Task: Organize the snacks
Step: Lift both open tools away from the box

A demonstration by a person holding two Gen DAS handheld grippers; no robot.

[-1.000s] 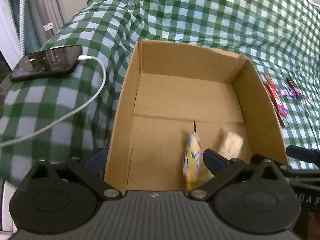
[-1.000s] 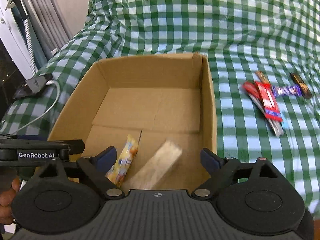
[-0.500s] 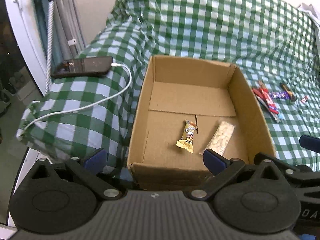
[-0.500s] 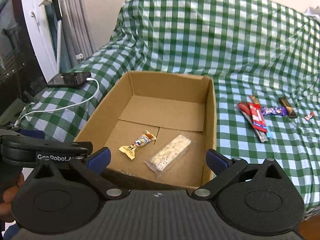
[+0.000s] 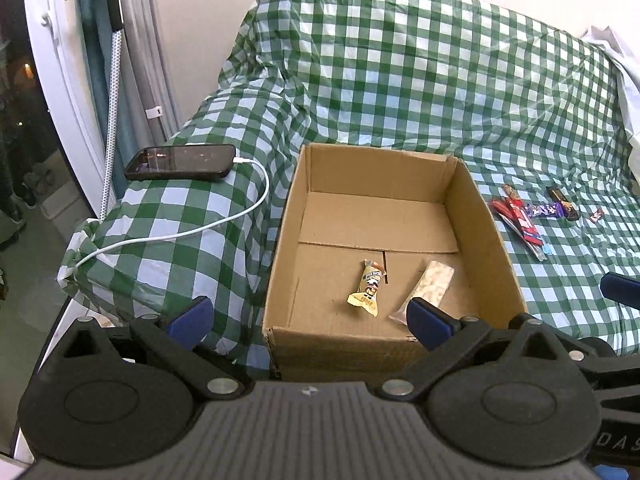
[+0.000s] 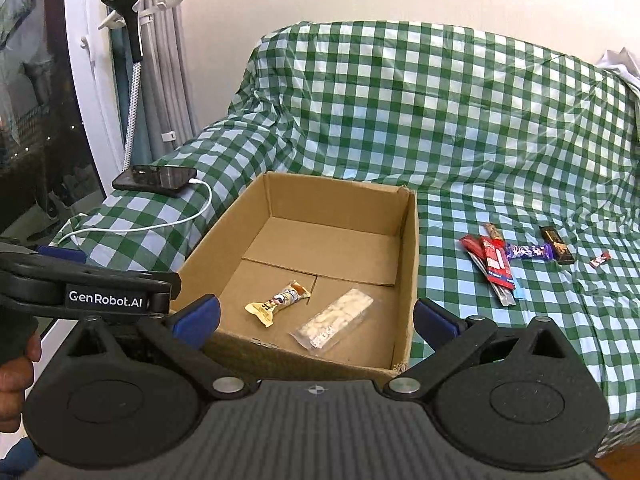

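Cardboard box [image 6: 408,256]: open-topped, on green-checked cover [image 6: 440,112] over a sofa; two snacks on its floor near the front wall.
Yellow snack packet [image 6: 278,301]: flat on box floor, left of centre, ends twisted.
Clear-wrapped pale bar [image 6: 334,322]: flat on box floor, just right of the yellow packet, not touching it, lying diagonally.
Loose snacks [image 6: 496,262]: small cluster on the cover right of the box, well apart from it; red wrappers, a purple wrapper [image 6: 526,251], a dark bar [image 6: 556,245], a tiny red piece [image 6: 600,259] furthest right.
Right gripper [image 6: 316,314]: jaws just opened wide, nothing between the blue pads, above the box's near edge.
Left gripper [image 5: 308,318]: jaws spread wide, empty, over the box's front left corner; also in right-wrist view at left, held by a hand [image 6: 14,376].
Phone [image 5: 180,157]: dark screen, on the covered armrest left of the box, white cable [image 5: 224,220] plugged in, trailing over the armrest edge.
Grey curtain [image 6: 160,80]: far left, beside wall.
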